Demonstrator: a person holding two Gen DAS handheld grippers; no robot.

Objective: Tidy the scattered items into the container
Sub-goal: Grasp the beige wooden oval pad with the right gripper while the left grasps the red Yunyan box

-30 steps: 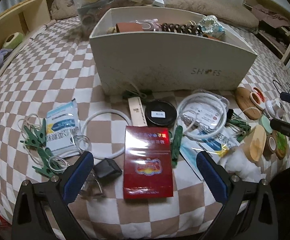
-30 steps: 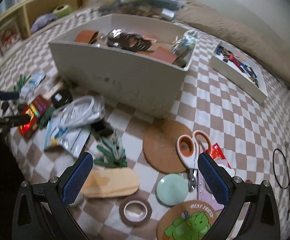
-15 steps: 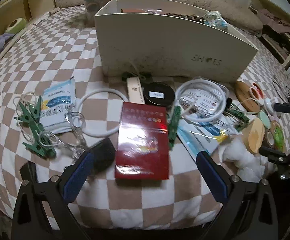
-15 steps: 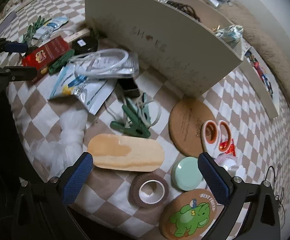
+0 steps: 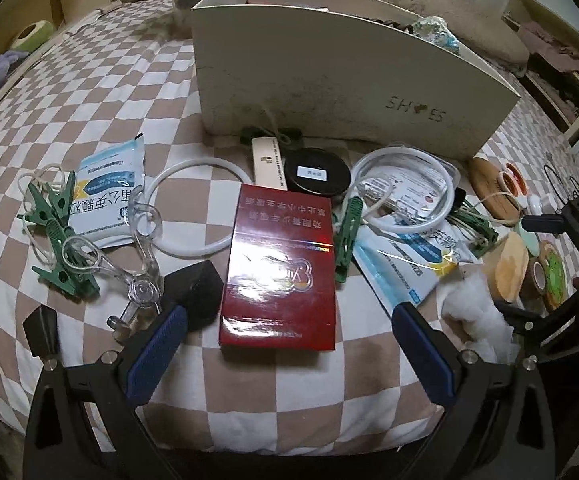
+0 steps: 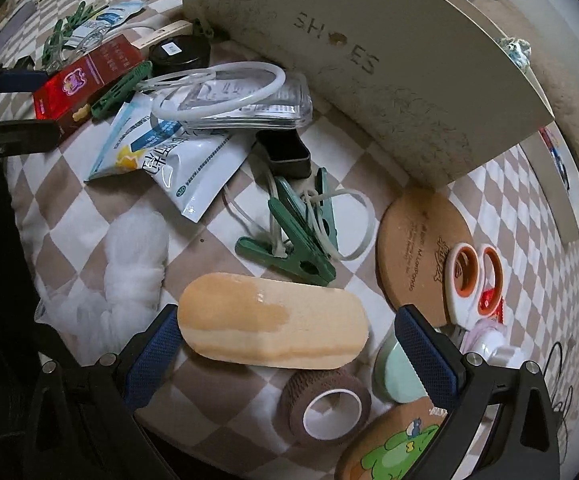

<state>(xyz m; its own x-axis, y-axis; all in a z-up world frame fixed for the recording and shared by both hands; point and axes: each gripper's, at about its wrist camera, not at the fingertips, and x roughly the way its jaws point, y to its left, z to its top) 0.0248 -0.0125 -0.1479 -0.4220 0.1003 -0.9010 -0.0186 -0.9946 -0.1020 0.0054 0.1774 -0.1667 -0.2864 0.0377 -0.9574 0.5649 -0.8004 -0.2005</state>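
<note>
both claws hang spread and empty over a checked bed: left claw (image 5: 285, 356) straddles a red box (image 5: 279, 268), right claw (image 6: 285, 356) a wooden oval (image 6: 273, 322). clutter crowds both, so closing could snag the black cube (image 5: 193, 294) or tape roll (image 6: 325, 404). the white container (image 5: 341, 80) stands behind; its contents are mostly hidden.

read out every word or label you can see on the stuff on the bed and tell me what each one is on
"SH ES", with a heart-like mark where the O would be: front wall of the tall cream cardboard box.
"BEST FRIEND", only partly in view: round cork coaster with a green cartoon animal.
Chinese print, not legible to me: flat red glossy box; white and blue foil sachets.
Too small to read: white sticker on the round black tin; brown print on the plain round cork coaster.
</note>
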